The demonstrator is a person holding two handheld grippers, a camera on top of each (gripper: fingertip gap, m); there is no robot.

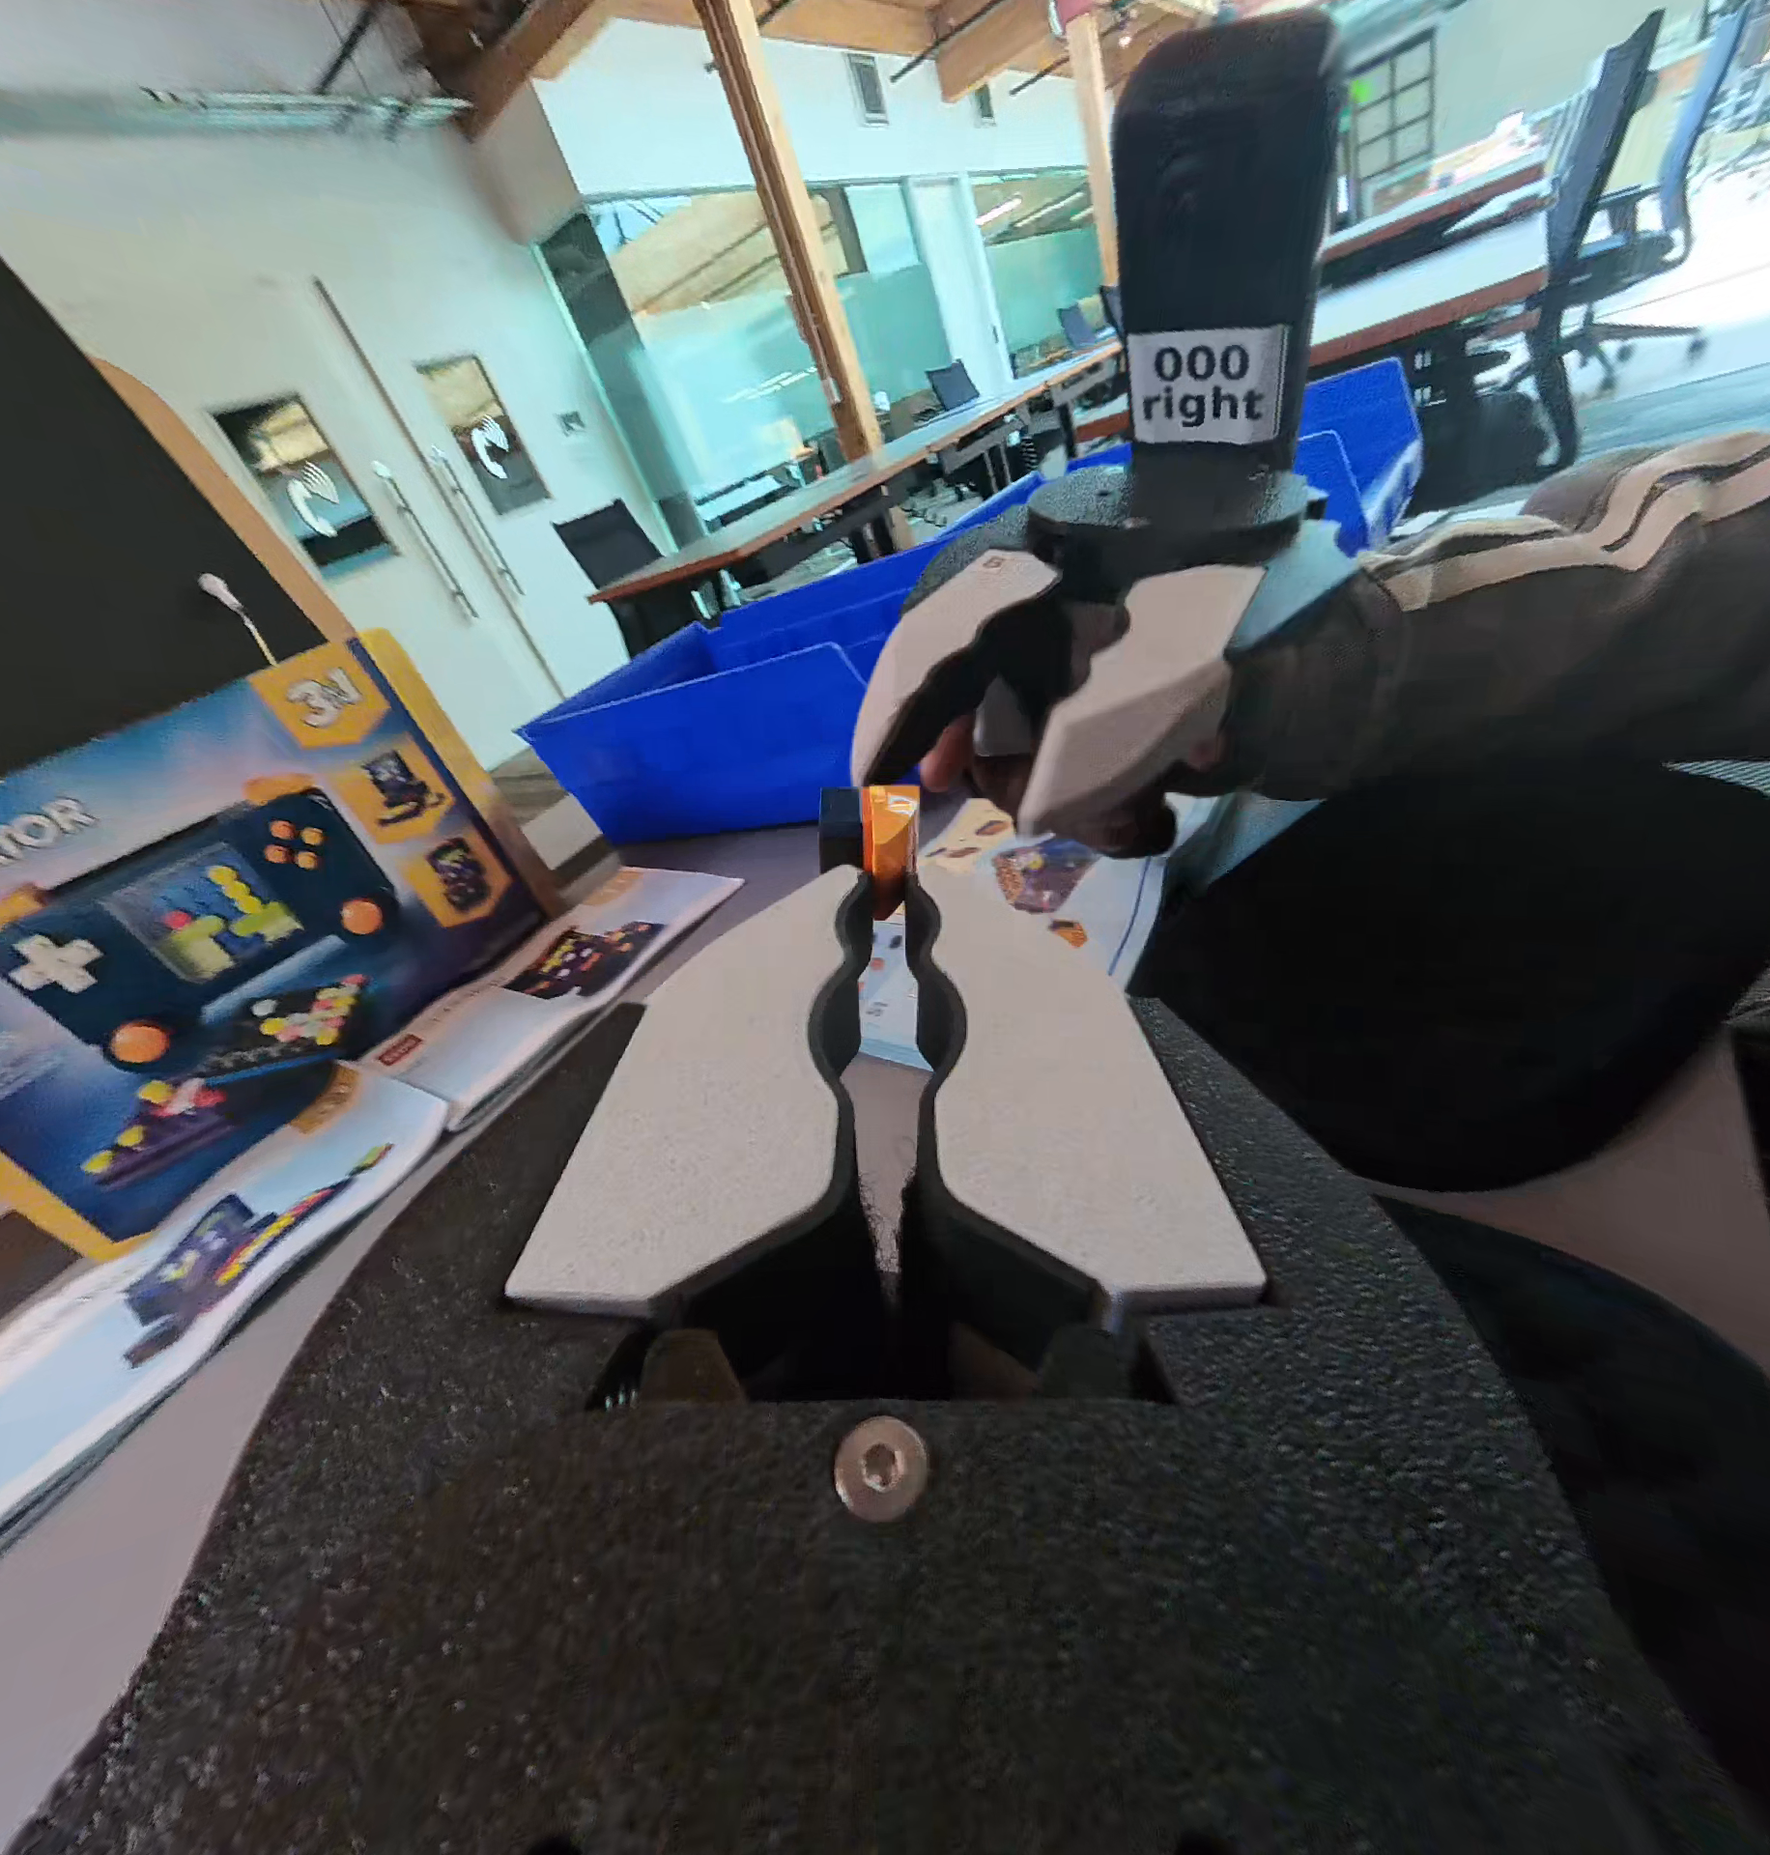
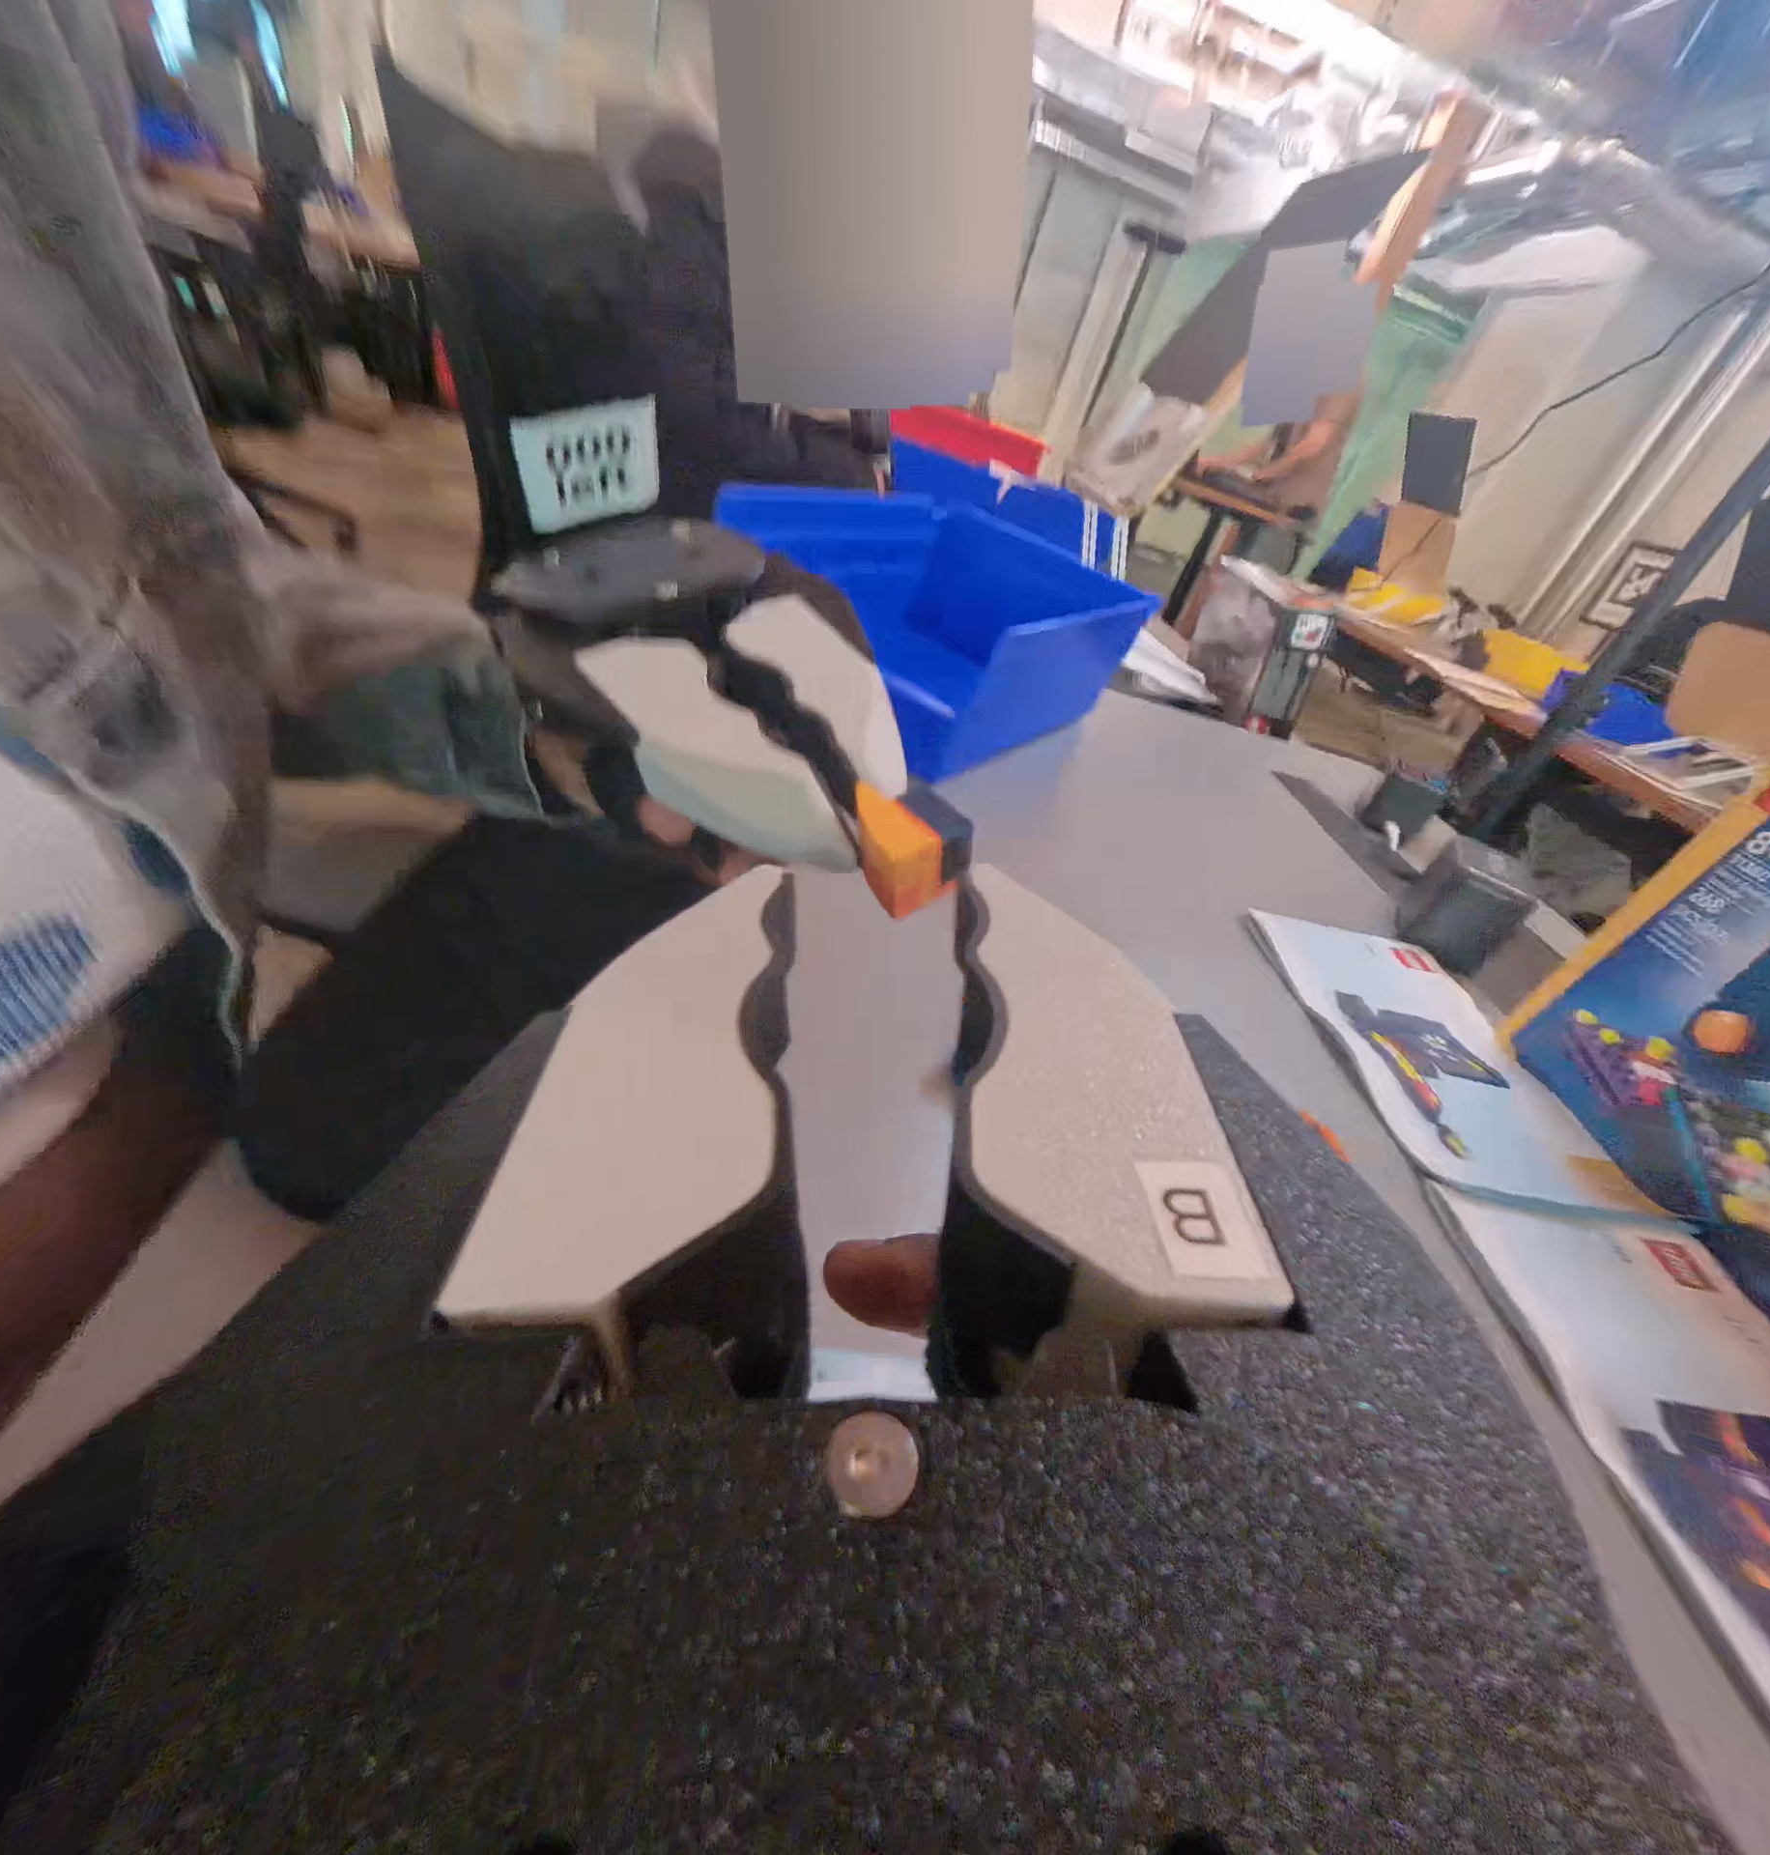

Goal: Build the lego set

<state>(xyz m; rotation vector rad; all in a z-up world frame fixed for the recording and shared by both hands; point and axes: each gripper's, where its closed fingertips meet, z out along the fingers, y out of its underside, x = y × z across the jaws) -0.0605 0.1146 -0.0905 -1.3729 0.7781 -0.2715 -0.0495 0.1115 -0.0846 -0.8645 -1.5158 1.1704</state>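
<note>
The left gripper [image 1: 886,888] has its two pale fingers drawn close together, their tips clamped on the lower end of a small orange brick piece [image 1: 891,843] with a dark navy block [image 1: 841,825] joined to its far side; the piece stands up out of the fingertips above the grey table [image 2: 1212,803]. The right wrist view confirms this from the other side: the left gripper's pads press on the orange end while the navy part sticks out beyond them. The right gripper [image 2: 871,893] has its fingers spread apart with nothing between the pads, only bare table showing through the gap; the orange and navy piece hovers just past its fingertips, close to the right-hand one. From the left wrist view, the right gripper points down at the piece from above, one fingertip just over its top, and whether it touches cannot be told. A hand in a striped sleeve [image 1: 1584,602] holds that gripper. On the table beside the grippers lie open instruction booklets [image 1: 560,964], and a blue and yellow toy box [image 1: 218,903] stands behind them. Farther back sit blue plastic bins [image 1: 720,723], then long desks and office chairs [image 1: 1604,201].
</note>
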